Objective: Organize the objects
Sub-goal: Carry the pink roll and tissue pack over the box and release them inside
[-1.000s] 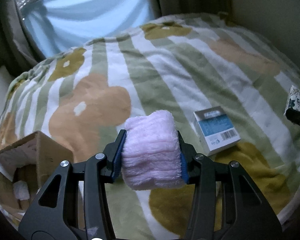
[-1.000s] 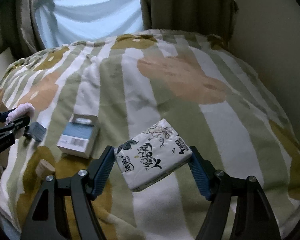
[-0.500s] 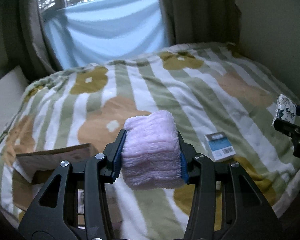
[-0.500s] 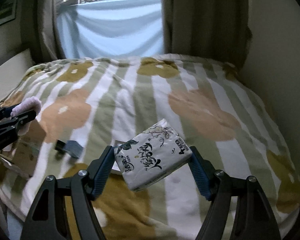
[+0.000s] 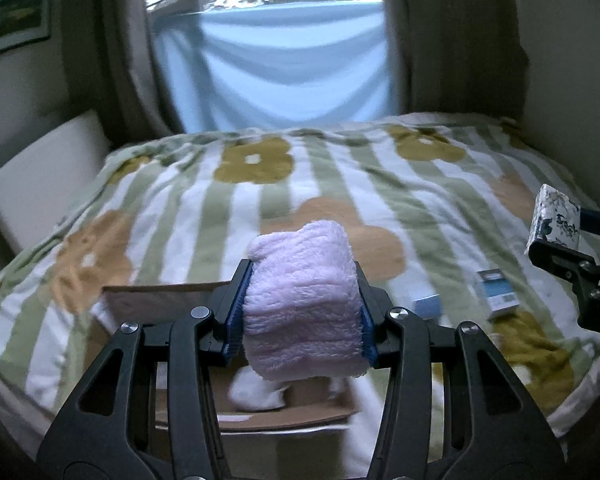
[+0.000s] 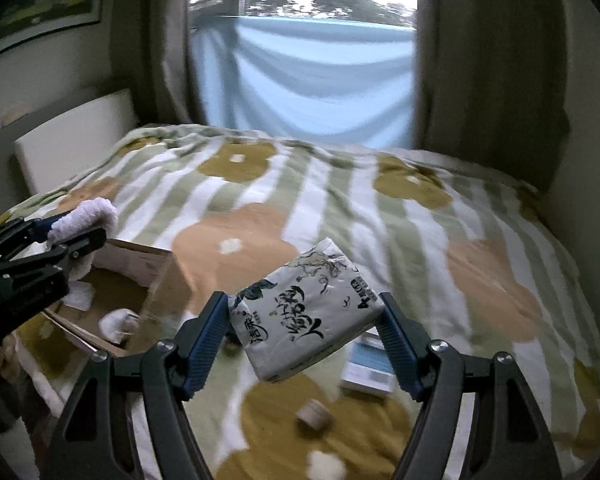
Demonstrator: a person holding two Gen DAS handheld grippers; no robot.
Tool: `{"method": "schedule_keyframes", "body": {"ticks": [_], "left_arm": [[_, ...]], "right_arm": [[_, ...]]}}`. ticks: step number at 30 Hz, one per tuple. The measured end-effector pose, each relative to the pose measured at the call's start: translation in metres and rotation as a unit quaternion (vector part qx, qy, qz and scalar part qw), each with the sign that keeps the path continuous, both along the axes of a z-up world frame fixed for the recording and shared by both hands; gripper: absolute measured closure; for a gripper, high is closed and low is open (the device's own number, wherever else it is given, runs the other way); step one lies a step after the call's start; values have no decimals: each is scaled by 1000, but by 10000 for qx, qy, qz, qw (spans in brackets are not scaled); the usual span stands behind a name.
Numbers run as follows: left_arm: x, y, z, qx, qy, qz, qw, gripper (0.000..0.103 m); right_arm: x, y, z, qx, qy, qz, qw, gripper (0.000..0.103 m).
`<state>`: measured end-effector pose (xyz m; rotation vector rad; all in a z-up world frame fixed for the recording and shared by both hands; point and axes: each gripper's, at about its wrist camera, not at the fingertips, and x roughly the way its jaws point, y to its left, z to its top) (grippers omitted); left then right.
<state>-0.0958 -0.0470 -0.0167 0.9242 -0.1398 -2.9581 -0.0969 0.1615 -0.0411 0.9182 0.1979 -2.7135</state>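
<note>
The left tongs (image 5: 302, 312) squeezed a fluffy pink folded cloth (image 5: 302, 300) right above the open brown cardboard box (image 5: 284, 408), likely to drop it in. The right tongs (image 6: 306, 334) gripped a white printed tissue pack (image 6: 306, 316), with a small blue-and-white box (image 6: 370, 368) on the bed just beneath them.

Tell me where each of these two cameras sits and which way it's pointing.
Left wrist: rides the left gripper, looking across the bed toward the window; its jaws clamp a pink towel.
Right wrist: rides the right gripper, facing the same way; its jaws clamp a tissue pack.
Shared: bed, cardboard box, blue-and-white box, each other's gripper.
</note>
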Motion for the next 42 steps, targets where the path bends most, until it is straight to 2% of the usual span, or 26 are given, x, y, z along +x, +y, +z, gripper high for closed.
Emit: {"method": "schedule_keyframes", "body": {"ticks": [11,22,27,32,42], "left_arm": [[10,-111,-18,122,-154,682,9975,61],[-3,-186,-55,371,-437,1075,9926,61],[-10,-210,-74,505,-570,1221,9896,61],[-17,-228,-92,620,-705,1319,9868,61],[-27,-236,-105,750,-786,1327,9852,61]], "right_arm": [[-14,-109,-5,-7,-144,784,9968,33],[-36,-199,-33,8,-534,1341,9895,33],[-44,-230,-51,70,-605,1534,9863,33],[-53,-252,-72,35,-879,1646,9824,33],[-65,-262,-83,60,-1087,1635,9805,33]]}}
